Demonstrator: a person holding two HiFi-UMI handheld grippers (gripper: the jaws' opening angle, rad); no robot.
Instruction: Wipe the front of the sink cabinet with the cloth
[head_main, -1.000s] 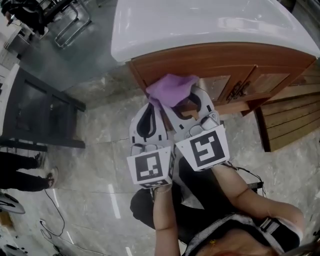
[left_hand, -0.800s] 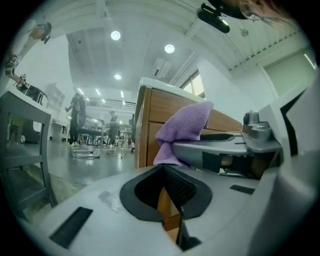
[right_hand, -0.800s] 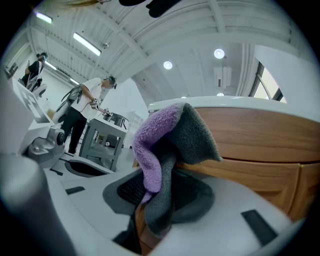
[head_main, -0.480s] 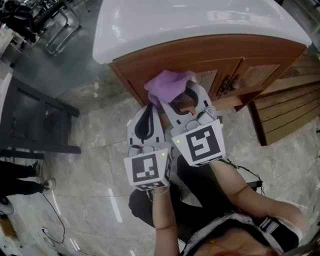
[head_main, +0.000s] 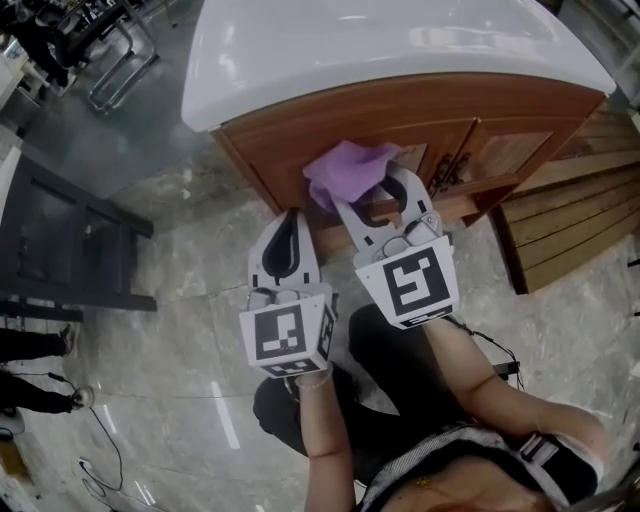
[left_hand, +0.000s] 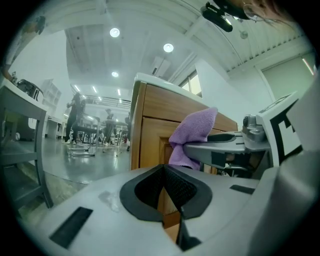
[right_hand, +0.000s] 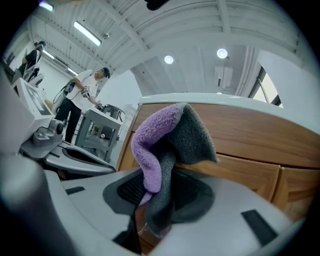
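Note:
The wooden sink cabinet (head_main: 330, 115) carries a white top (head_main: 380, 45). A purple cloth (head_main: 347, 168) is pressed against its front, left of the door handles (head_main: 447, 168). My right gripper (head_main: 368, 195) is shut on the cloth, which bunches up out of the jaws as purple and grey folds (right_hand: 167, 142) in front of the cabinet panel (right_hand: 250, 137). Just left of it, my left gripper (head_main: 291, 228) is shut and holds nothing. Its closed pads (left_hand: 172, 187) point at the cabinet's left edge (left_hand: 150, 135), with the cloth (left_hand: 192, 132) beside them.
A dark metal frame (head_main: 80, 235) stands on the marble floor at the left. Wooden slats (head_main: 570, 235) lean to the right of the cabinet. Cables (head_main: 110, 440) trail over the floor. A person (right_hand: 82, 102) works at a bench far off.
The right gripper has slid the cloth rightward along the cabinet front. The left gripper has followed it a little and dropped slightly back from the cabinet.

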